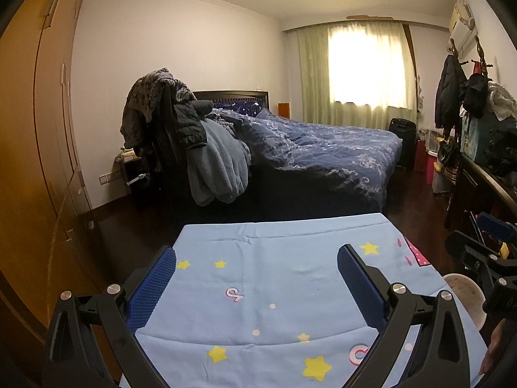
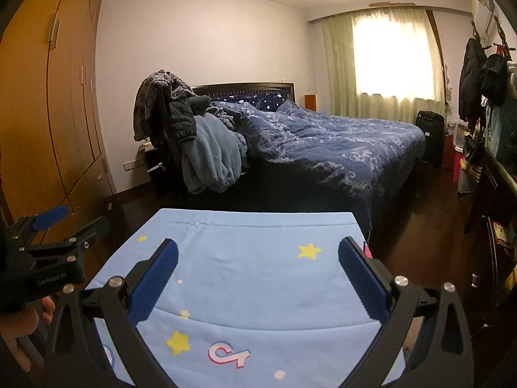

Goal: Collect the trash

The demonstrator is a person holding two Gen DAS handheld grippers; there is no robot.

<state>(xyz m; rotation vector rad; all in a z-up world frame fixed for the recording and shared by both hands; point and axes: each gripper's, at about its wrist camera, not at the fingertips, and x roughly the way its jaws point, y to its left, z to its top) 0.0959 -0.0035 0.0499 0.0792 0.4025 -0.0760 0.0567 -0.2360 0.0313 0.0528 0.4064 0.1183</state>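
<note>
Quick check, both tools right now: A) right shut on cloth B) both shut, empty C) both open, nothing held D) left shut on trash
C: the left tool and right tool both have fingers spread wide over the star-print cloth, with nothing between them.

A light blue cloth printed with yellow stars and pink loops (image 1: pixel 274 278) is covering the worktop, lying under and between the fingers in both views. Ahead of the fingers, a bed under a rumpled dark blue patterned duvet (image 2: pixel 329 135) is stretching toward a window where pale green curtains (image 1: pixel 355 71) are glowing with daylight. Left of the bed, a pile of grey and blue clothes (image 2: pixel 190 129) is hanging over something tall. A tall orange-brown wooden wardrobe (image 1: pixel 38 129) is filling the far left, and dark coats (image 2: pixel 475 77) are hanging far right.
</note>
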